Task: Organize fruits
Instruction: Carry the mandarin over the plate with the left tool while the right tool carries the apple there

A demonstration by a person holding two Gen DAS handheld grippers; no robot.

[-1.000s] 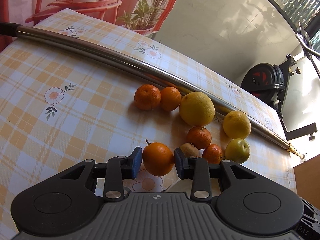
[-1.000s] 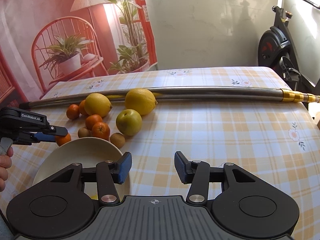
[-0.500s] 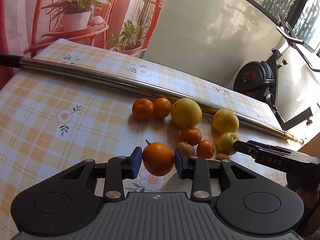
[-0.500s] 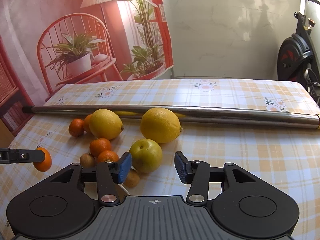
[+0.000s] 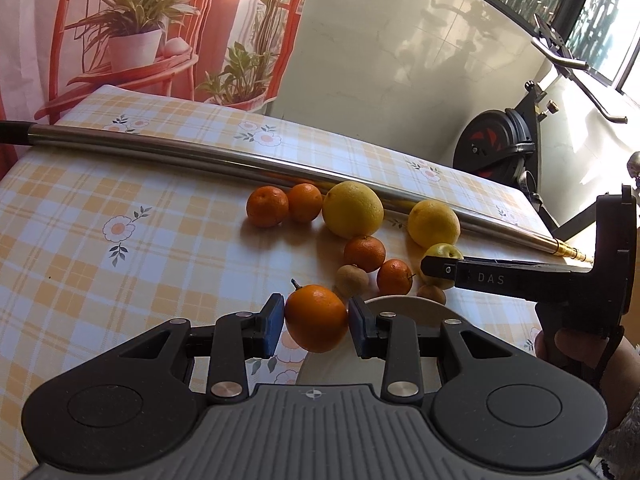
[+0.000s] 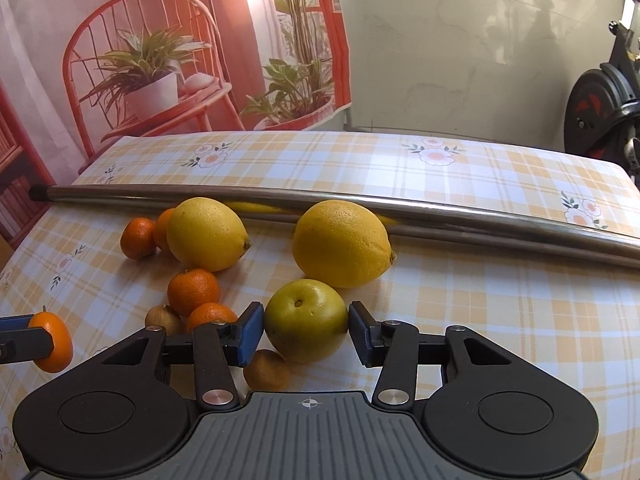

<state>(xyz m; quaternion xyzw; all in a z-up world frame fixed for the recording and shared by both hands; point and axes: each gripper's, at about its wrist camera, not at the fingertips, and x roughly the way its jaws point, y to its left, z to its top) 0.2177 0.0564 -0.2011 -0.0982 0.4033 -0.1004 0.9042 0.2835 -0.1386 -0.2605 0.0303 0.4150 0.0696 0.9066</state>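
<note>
My left gripper [image 5: 316, 322] is shut on an orange mandarin [image 5: 316, 317] with a stem and holds it above the table, by the near edge of a cream plate [image 5: 404, 308]. The mandarin also shows in the right wrist view [image 6: 54, 342]. My right gripper [image 6: 306, 334] is open with its pads on either side of a green apple [image 6: 306, 320] that rests on the table; the pads look very close to its sides. Two lemons [image 6: 206, 232] [image 6: 340, 242], several mandarins [image 6: 193, 290] and brown kiwis [image 6: 267, 370] lie around it.
A long steel pole [image 6: 400, 210] lies across the checked tablecloth [image 6: 500, 320] just behind the fruit. An exercise bike [image 5: 504, 146] stands beyond the table's right end. A wall and a printed backdrop are behind.
My right gripper has moved forward to the fruit pile until its pads flank the green apple. My left gripper has lifted the mandarin a little and drawn back.
</note>
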